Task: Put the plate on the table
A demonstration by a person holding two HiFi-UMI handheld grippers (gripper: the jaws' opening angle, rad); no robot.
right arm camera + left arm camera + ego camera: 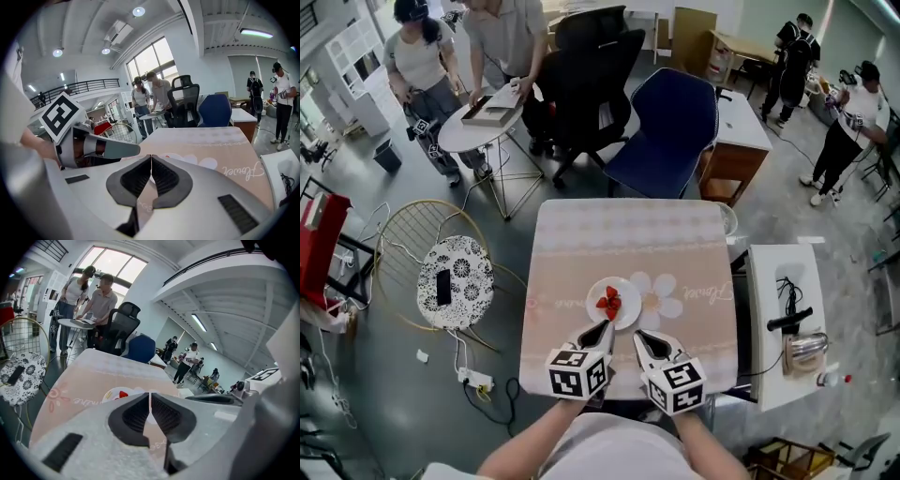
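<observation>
While the white plate (628,290) lies flat on the bench (628,239), a little nearer the person's edge than the middle, a small red item (608,303) sits on it (what it is cannot be made out). A printed white flower on the pink cloth shows just to the plate's right.

From the head view, the left gripper (607,330) points at the plate's near rim, its tip overlapping that rim, though whether it touches is not clear. Its jaws are pressed together with nothing between them. Just to the right of it, the right gripper (640,337) aims past the plate's near right side, with its jaws likewise closed on nothing.

Beyond the bench's far edge stands a blue chair (661,131). To the left is a gold wire chair (403,253) with a patterned cushion (467,281), on which a dark phone (443,287) lies.
</observation>
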